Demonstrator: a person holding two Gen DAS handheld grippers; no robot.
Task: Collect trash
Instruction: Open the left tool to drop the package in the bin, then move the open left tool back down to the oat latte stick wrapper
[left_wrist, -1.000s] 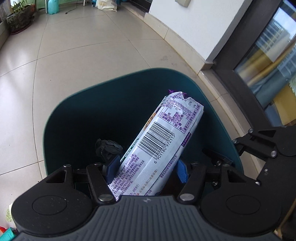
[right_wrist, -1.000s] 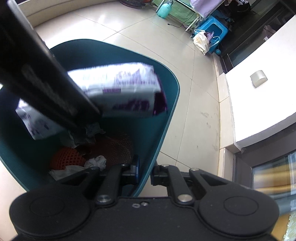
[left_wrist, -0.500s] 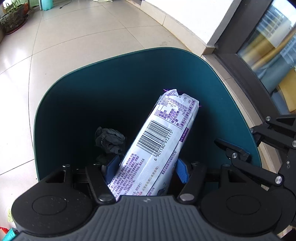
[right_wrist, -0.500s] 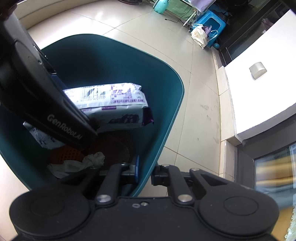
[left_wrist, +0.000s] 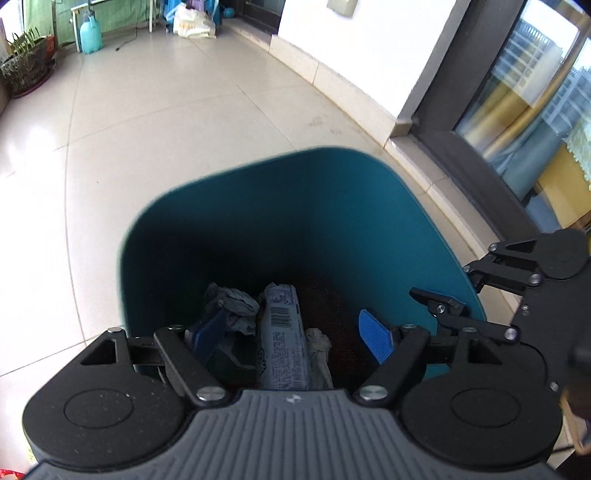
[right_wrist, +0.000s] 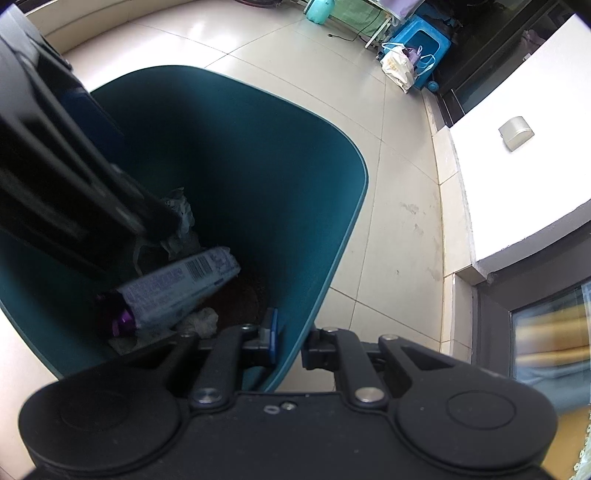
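A purple-and-white snack packet lies loose inside the teal trash bin, on top of crumpled paper. My left gripper hangs over the bin mouth with its jaws opening; the blue pads stand apart from the packet below and touch nothing. Its black body fills the upper left of the right wrist view. My right gripper is shut on the bin's near rim, one pad inside the wall and one outside.
The bin stands on a pale tiled floor beside a white wall and a dark window frame. Far off are a potted plant, a teal jug, a plastic bag and a blue stool.
My left jaws spread and let go of the packet, which dropped down into the bin. The left gripper drew back and up from the bin. The right gripper kept its hold on the rim.
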